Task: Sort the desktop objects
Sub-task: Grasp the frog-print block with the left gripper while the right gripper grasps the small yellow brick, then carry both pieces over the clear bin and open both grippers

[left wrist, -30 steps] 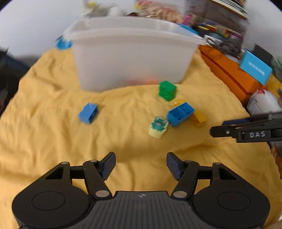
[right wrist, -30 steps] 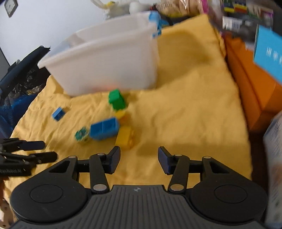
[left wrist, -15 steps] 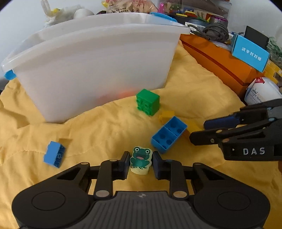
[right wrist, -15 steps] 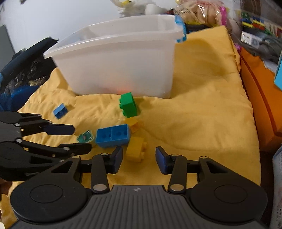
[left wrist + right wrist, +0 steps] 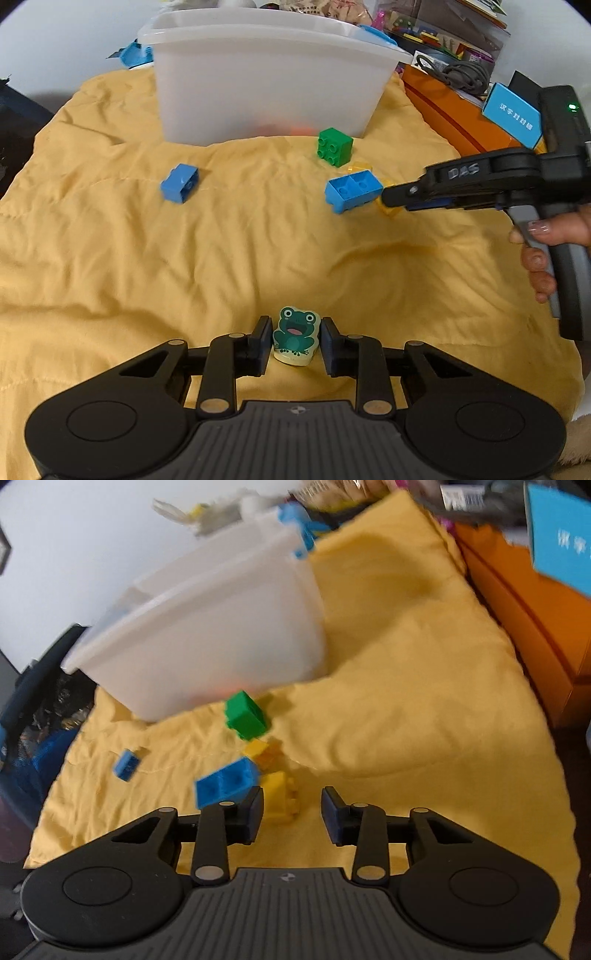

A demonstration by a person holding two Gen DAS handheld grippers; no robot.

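Even, soft daylight-type light, fairly bright, no hard glare. Left wrist view sharp: frog block (image 5: 294,335) crisp, mild soft shadows in folds of the yellow cloth (image 5: 147,258). White bin (image 5: 266,74) translucent, faint orange glow thru its wall. Right wrist view motion-blurred: bin (image 5: 207,642), green brick (image 5: 245,716) & blue brick (image 5: 225,781) smeared, far clutter worst. Broad dim shadow on cloth right of bin, toward far edge. Both views w/ strong fisheye bend, dark vignette at corners.
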